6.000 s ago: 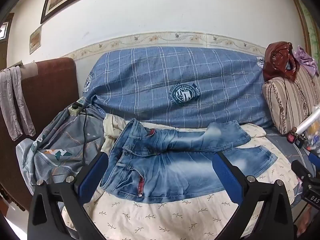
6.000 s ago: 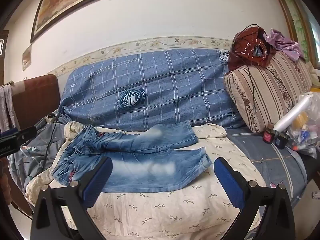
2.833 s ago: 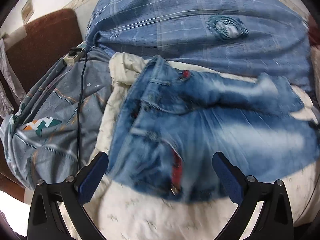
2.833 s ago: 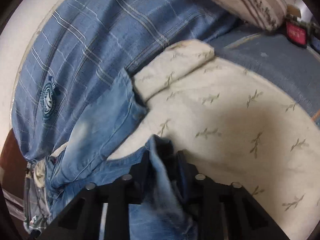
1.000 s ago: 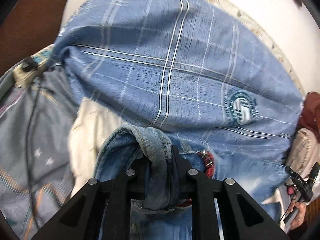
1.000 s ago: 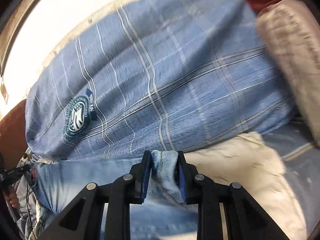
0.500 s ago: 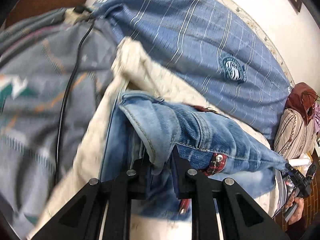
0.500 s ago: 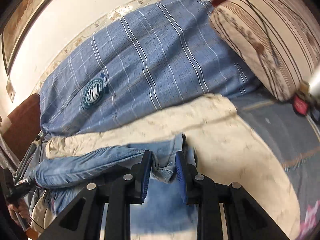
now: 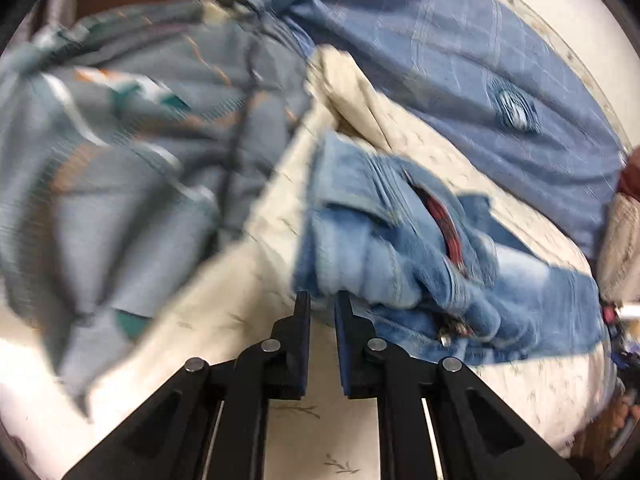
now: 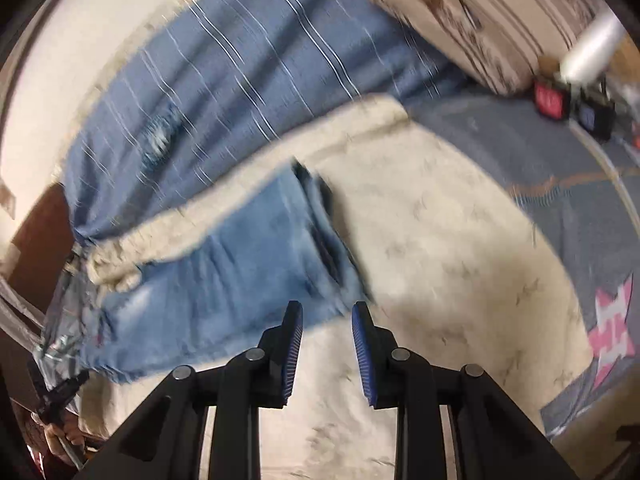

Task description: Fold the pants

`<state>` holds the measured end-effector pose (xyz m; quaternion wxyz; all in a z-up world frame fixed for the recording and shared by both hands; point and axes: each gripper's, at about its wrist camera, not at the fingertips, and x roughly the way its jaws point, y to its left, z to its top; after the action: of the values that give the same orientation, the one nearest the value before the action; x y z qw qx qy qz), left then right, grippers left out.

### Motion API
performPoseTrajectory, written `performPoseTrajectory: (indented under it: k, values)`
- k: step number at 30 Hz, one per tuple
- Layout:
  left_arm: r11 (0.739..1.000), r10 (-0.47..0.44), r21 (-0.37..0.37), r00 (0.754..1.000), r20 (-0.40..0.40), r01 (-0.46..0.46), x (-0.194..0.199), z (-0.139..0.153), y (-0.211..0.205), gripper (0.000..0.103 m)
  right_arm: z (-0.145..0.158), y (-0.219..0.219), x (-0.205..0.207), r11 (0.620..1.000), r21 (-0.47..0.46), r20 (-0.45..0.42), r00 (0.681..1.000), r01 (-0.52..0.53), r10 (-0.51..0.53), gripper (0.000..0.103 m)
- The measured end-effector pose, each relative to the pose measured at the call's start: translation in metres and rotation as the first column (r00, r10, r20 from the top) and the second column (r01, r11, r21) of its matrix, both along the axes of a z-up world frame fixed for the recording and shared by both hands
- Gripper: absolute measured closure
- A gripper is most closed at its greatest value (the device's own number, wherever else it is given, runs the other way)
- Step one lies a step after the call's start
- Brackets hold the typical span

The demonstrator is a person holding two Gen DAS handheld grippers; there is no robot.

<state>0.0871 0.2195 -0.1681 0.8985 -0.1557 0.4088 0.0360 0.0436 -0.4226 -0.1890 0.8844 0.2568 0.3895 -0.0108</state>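
While the pants (image 9: 400, 256) lie just ahead, both grippers' fingers (image 9: 303, 320) (image 10: 362, 332) stand parted, empty.

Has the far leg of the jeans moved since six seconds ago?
Yes. The jeans now lie with one leg stacked on the other on the cream quilt, clear of the blue plaid cover it earlier lay against.

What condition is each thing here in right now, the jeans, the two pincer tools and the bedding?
Faded blue denim jeans: folded lengthwise, lying on the cover, held by neither tool.
Left gripper: slightly open, empty, tips at the waistband edge.
Right gripper: open, empty, just short of the leg hems.
Cream leaf-print cover: spread under the jeans.
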Motion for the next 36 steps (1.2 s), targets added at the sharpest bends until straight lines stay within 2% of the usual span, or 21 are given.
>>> performPoseTrajectory:
  k: [2, 4, 5, 7, 11, 15, 18, 21, 23, 26, 31, 33, 35, 36]
  values:
    - [0.999, -0.003, 0.032, 0.998, 0.059, 0.001, -0.005, 0.018, -0.011, 0.091, 0.011, 0.008, 0.01, 1.0, -0.005, 0.027, 1.0, -0.01, 0.01, 0.067]
    - [0.996, -0.064, 0.07, 0.995, 0.075, 0.059, -0.003, 0.028, -0.034, 0.091, 0.016, 0.027, 0.028, 0.999, -0.006, 0.038, 0.999, -0.033, 0.033, 0.037]
    - [0.993, -0.095, 0.073, 0.993, 0.073, 0.09, -0.001, 0.029, -0.046, 0.091, 0.016, 0.036, 0.035, 0.999, -0.011, 0.045, 0.998, -0.037, 0.037, 0.036]
    - [0.988, -0.153, 0.045, 0.986, 0.065, 0.15, 0.002, 0.026, -0.067, 0.091, 0.011, 0.061, 0.057, 0.998, -0.012, 0.051, 0.996, -0.069, 0.069, 0.036]
    - [0.978, -0.211, 0.019, 0.976, 0.048, 0.21, 0.021, 0.012, -0.109, 0.091, -0.007, 0.095, 0.084, 0.996, -0.034, 0.001, 0.996, -0.088, 0.088, 0.036]
    - [0.971, -0.237, 0.028, 0.971, -0.035, 0.238, 0.041, -0.017, -0.133, 0.091, -0.026, 0.108, 0.093, 0.993, -0.078, -0.066, 0.994, -0.088, 0.083, 0.036]
    - [0.967, -0.252, 0.029, 0.965, -0.067, 0.255, 0.036, -0.027, -0.134, 0.091, -0.042, 0.104, 0.092, 0.989, -0.109, -0.146, 0.986, -0.096, 0.08, 0.037]
    - [0.961, -0.273, 0.023, 0.959, -0.079, 0.276, 0.027, -0.03, -0.129, 0.091, -0.047, 0.101, 0.086, 0.986, -0.108, -0.15, 0.982, -0.127, 0.11, 0.037]
    - [0.963, -0.267, -0.008, 0.958, -0.106, 0.268, 0.023, -0.04, -0.122, 0.091, -0.048, 0.105, 0.083, 0.981, -0.135, -0.165, 0.979, -0.143, 0.12, 0.037]
    - [0.966, -0.259, -0.046, 0.962, -0.087, 0.256, 0.019, -0.045, -0.118, 0.091, -0.049, 0.116, 0.076, 0.967, -0.198, -0.188, 0.975, -0.159, 0.121, 0.037]
    - [0.97, -0.241, -0.026, 0.967, -0.078, 0.24, 0.018, -0.048, -0.122, 0.09, -0.053, 0.126, 0.061, 0.959, -0.232, -0.192, 0.974, -0.162, 0.118, 0.036]
    - [0.967, -0.253, -0.045, 0.965, -0.074, 0.25, 0.019, -0.047, -0.123, 0.079, -0.053, 0.126, 0.057, 0.957, -0.235, -0.181, 0.975, -0.173, 0.132, 0.036]
    - [0.957, -0.279, -0.097, 0.958, -0.065, 0.272, 0.02, -0.046, -0.124, 0.049, -0.051, 0.119, 0.051, 0.961, -0.214, -0.162, 0.977, -0.173, 0.14, 0.036]
    - [0.947, -0.304, -0.13, 0.95, -0.067, 0.294, 0.018, -0.045, -0.125, 0.04, -0.049, 0.114, 0.048, 0.969, -0.183, -0.148, 0.979, -0.164, 0.137, 0.037]
